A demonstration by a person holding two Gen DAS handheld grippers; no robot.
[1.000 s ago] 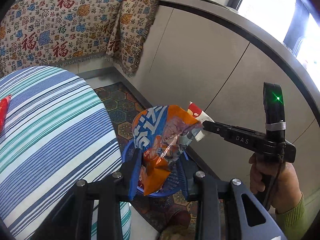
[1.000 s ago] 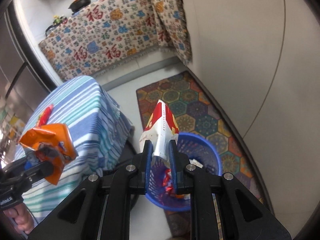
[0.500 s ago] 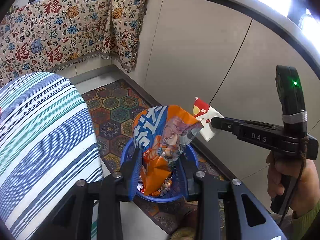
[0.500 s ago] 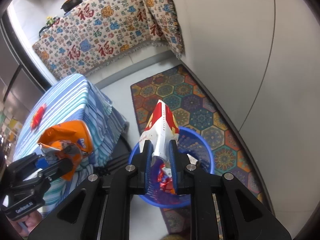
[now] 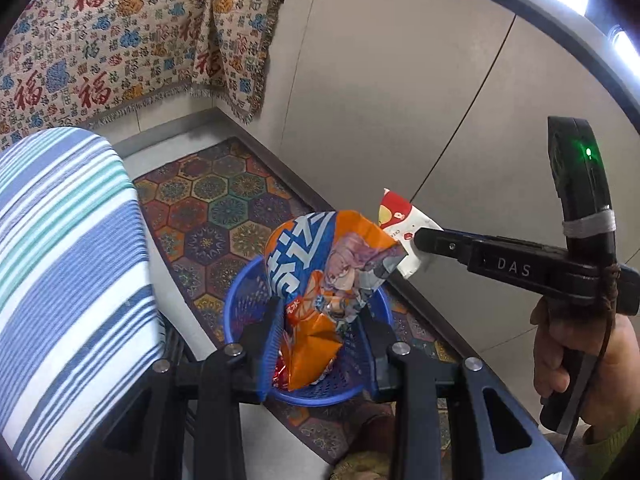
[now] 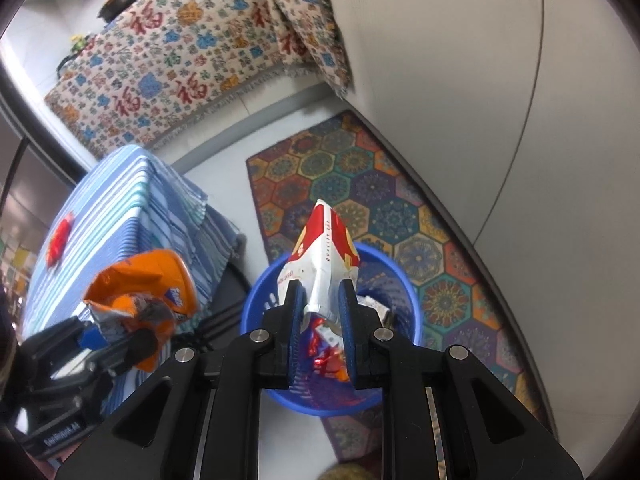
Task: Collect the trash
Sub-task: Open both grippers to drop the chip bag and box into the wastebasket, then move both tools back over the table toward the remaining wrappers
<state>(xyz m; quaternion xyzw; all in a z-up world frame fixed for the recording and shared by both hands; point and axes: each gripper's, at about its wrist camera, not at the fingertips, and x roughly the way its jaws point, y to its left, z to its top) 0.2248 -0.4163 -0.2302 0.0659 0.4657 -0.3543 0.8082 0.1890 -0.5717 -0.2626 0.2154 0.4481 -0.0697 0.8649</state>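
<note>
Left tongs [image 5: 316, 336] clamp orange chip bag [image 5: 320, 276], right tongs [image 6: 319, 316] clamp red-white wrapper [image 6: 324, 256], both above blue basket [image 6: 256, 300]. Light, crinkly, slippery film; pinch crumpled end.

Beige cabinet panels [image 5: 400, 92], hexagon-pattern rug [image 6: 360, 184], grey floor [image 6: 228, 160], striped tablecloth [image 5: 60, 260], patterned throw w/ fringe [image 5: 120, 40]

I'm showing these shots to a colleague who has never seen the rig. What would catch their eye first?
Probably the crumpled orange snack bag clamped in the left gripper, right above the blue mesh basket on the patterned mat. Next, the red-and-white wrapper pinched in the right gripper, also over the basket, which already holds some wrappers.
</note>
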